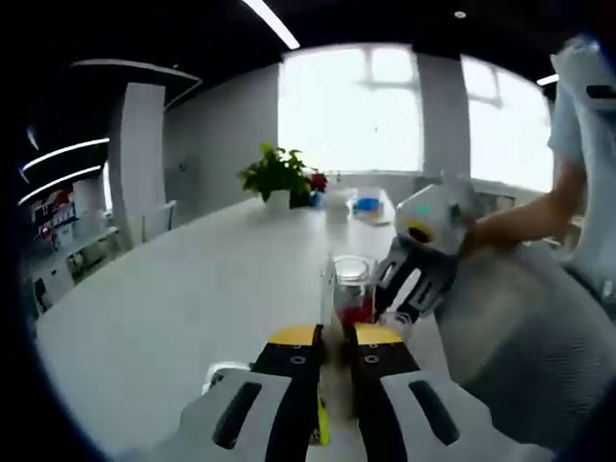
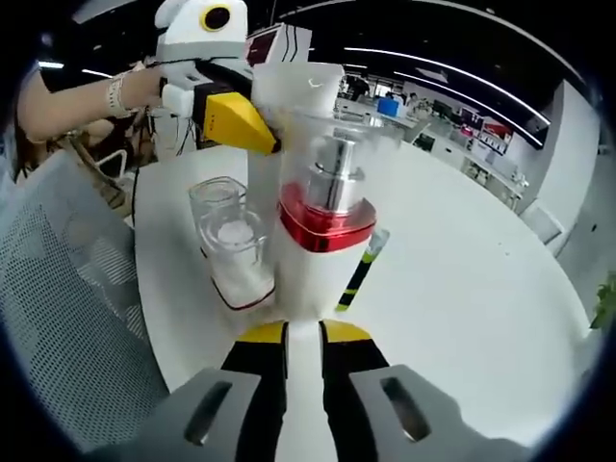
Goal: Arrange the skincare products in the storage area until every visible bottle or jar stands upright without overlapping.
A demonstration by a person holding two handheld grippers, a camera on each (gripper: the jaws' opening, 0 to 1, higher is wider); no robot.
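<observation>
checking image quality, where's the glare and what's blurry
Left gripper view: windows blown out, plant backlit, bottle soft. Right gripper view: even light, bottle close and hazy, table edge bent by fisheye.

the left gripper [image 1: 337,339] has two black jaws tipped with yellow pads, each set in a white plastic shell with a dark oblong slot. the right gripper [image 2: 303,334] has the same build: black jaws, yellow tips, grey-white shells with slots. beyond the left jaws, the person's sleeve [image 1: 585,115] is pale blue. beyond the right jaws, a beaded bracelet [image 2: 117,93] circles the wrist.
</observation>
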